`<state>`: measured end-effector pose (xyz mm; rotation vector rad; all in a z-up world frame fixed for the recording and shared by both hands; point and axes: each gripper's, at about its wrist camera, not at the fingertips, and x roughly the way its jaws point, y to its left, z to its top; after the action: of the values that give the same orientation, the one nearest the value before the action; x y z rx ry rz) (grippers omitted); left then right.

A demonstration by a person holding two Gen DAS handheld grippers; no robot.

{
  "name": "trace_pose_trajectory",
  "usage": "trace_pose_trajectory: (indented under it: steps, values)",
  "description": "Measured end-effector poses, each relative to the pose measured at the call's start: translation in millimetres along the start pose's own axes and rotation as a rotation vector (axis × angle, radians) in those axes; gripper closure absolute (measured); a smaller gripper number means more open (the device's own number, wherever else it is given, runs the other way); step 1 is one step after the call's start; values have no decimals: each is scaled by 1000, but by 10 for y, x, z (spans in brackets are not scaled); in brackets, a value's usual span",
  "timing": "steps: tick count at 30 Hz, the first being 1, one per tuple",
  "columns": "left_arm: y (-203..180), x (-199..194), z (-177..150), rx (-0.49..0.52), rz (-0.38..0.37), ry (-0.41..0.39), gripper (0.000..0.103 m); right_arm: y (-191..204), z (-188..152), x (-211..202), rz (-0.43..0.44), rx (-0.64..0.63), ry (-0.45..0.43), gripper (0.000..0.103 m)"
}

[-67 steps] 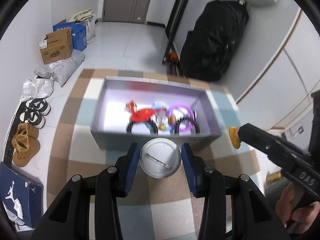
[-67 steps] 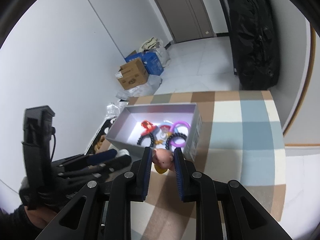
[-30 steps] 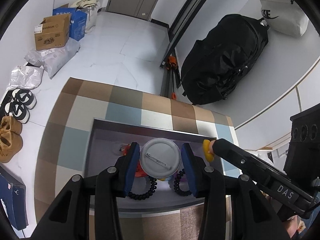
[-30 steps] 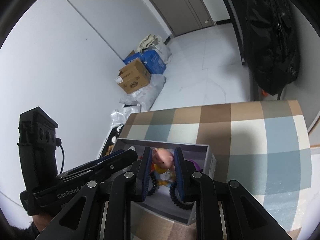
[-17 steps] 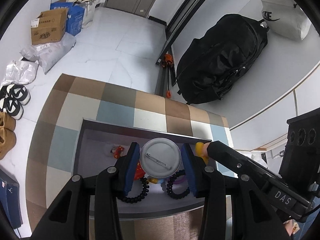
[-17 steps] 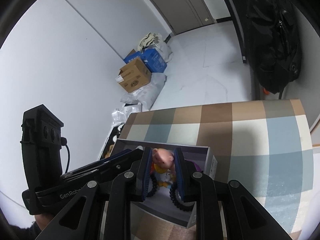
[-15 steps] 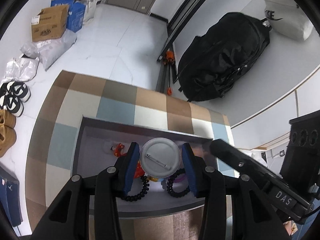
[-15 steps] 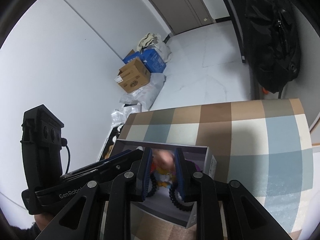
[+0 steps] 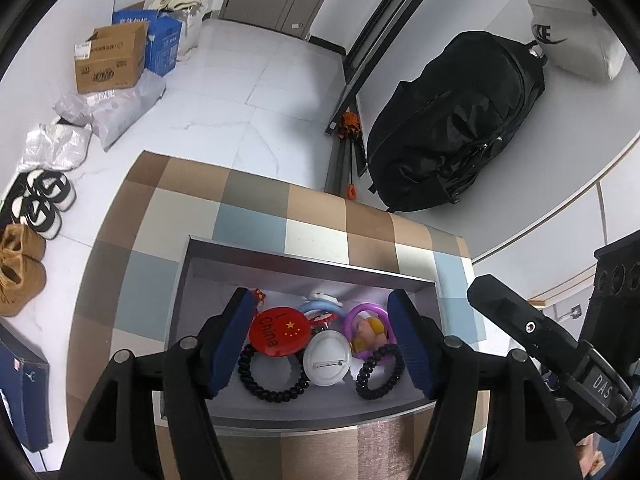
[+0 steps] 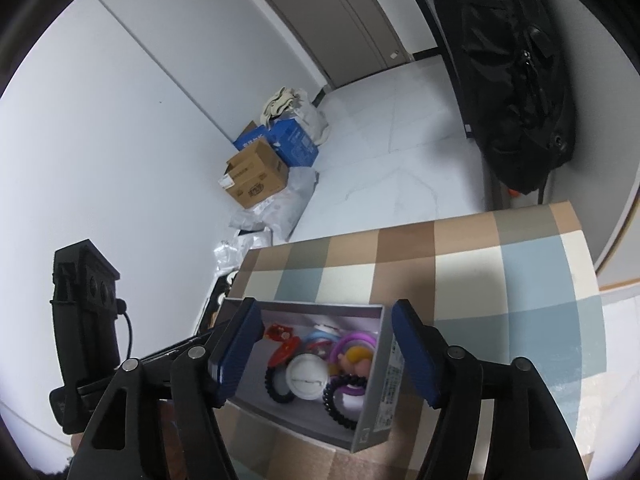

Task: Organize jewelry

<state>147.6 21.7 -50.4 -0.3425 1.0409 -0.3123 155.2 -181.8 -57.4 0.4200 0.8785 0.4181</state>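
In the grey box (image 9: 182,312) on the checked counter (image 9: 256,220) lay a round white badge (image 9: 327,361), pin-back up, its pin bar running roughly left-right, beside a red badge (image 9: 280,330). Left gripper (image 9: 323,336) and right gripper (image 10: 326,354) hung above, jaws opening, nothing pinched.

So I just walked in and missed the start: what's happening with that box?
A person holds a gripper in each hand over the open grey box. The left gripper and right gripper are both opening with nothing between their fingers. The white badge and little doll charm lie inside among bracelets.
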Motion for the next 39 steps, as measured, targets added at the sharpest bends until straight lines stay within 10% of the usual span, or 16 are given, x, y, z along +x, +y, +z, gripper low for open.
trace_pose_trajectory:
  steps: [39]
  values:
    - [-238, -789, -465, 144, 192, -353, 16, 460, -471, -838, 2, -251, -259, 0]
